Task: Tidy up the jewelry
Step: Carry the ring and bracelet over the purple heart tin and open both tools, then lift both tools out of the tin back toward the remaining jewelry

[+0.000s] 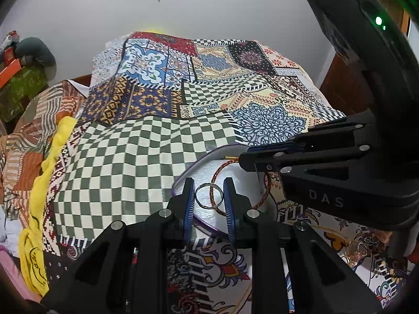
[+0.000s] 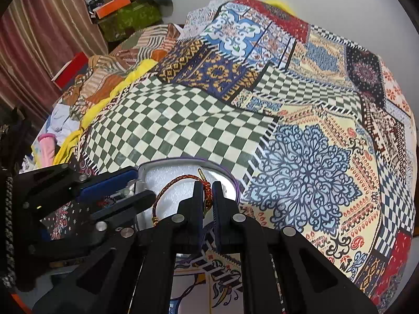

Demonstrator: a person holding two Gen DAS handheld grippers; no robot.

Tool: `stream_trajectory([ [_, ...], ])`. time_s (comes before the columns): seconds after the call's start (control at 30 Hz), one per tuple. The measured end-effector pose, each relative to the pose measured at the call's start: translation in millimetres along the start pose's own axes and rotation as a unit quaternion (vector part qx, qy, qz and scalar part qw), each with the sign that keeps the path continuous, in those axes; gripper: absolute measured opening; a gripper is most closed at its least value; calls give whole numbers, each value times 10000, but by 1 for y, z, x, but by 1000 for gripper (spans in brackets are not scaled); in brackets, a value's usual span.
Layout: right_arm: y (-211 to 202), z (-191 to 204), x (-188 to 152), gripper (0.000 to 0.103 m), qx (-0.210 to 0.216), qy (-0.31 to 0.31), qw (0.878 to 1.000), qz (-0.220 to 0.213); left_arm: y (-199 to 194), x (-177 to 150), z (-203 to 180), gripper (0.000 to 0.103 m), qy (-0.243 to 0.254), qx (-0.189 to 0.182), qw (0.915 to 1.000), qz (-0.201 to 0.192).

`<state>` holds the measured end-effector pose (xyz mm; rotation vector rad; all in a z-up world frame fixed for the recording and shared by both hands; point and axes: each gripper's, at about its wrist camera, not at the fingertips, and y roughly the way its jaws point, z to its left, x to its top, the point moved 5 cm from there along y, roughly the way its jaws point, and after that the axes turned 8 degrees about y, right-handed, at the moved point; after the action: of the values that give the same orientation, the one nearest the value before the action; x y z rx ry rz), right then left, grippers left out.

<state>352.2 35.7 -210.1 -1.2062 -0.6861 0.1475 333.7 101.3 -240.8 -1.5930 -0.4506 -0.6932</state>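
Illumination is even, diffuse indoor light; both views are adequately bright with soft shadows only. Strong fisheye distortion bends the multicoloured patchwork bedspread (image 1: 199,83) and darkens the frame corners. A small green indicator lamp (image 1: 378,21) flares with a halo. Mild glare sits on the white purple-rimmed tray (image 2: 183,183). Focus is acceptable.

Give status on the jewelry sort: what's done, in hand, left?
Done: nothing is clearly lying settled in the white tray. In hand: left tool brackets the silver ring over the tray; right tool is shut on the red braided bracelet there. Left: release both, then the gold pieces lying on the bedspread.
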Motion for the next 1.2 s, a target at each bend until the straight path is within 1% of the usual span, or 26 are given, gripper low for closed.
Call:
stream_trajectory([
  [0.2,-10,-3,1,9,42,12,10000,-67,8,1,-6,21,85,-48,9999,121],
  [0.3,-16,-3,1,10,-18,-44,9999,-159,11,2,-8,21,122,-10,9998,162],
  [0.47,-26,-6,-3,10,34,61,9996,-283,10,2,-8,21,80,91,9997,226],
  [0.53,-31,-7,-6,14,-6,104,9993,-356,8,2,-7,21,32,116,9996,240],
  [0.6,-38,-6,-8,28,15,110,9990,-441,2,1,-6,22,-30,113,9997,208],
  [0.67,-44,-6,-10,34,-16,134,9985,-526,-8,2,-4,24,-67,133,9998,144],
  [0.8,-62,-2,-16,34,57,193,9973,-700,-30,4,-3,24,-64,238,9997,6],
  [0.9,-76,1,-20,34,17,180,9963,-846,-47,4,-5,24,-49,281,9995,-100],
  [0.97,-84,3,-23,34,-3,177,9955,-929,-60,3,-7,26,-37,313,9994,-172],
  [1.03,-93,6,-27,34,27,196,9948,-1000,-74,2,-9,33,-37,362,9990,-258],
  [1.2,-116,10,-39,34,15,218,9924,-1208,-108,-3,-18,35,8,458,9980,-439],
])
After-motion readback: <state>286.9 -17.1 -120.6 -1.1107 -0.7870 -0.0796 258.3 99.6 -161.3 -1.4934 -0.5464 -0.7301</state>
